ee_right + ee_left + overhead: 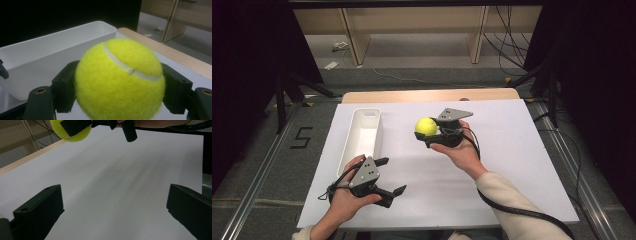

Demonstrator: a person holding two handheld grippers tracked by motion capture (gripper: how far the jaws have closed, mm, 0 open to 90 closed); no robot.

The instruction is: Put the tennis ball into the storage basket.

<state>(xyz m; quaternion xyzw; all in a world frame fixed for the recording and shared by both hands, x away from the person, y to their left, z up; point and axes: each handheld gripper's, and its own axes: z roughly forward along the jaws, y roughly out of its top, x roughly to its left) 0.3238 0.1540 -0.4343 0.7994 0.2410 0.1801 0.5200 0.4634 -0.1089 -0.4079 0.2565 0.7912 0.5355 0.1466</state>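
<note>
Right tool (pixel 432 134) clamped on tennis ball (pixel 426 126), ball between its jaws; left tool (pixel 388 176) gaping, empty

Right tool (pixel 430 134), held in the right hand (pixel 462 152), is pointing toward the person's left, its jaws closing on opposite sides of a round load. Left tool (pixel 393 176), held in the left hand (pixel 344 200), is sitting lower and nearer the person, its jaws standing wide apart, gripping nothing.

one yellow tennis ball (pixel 426 126), one white bin (pixel 362 135), two handheld grippers, one white table (pixel 512 165)
</note>
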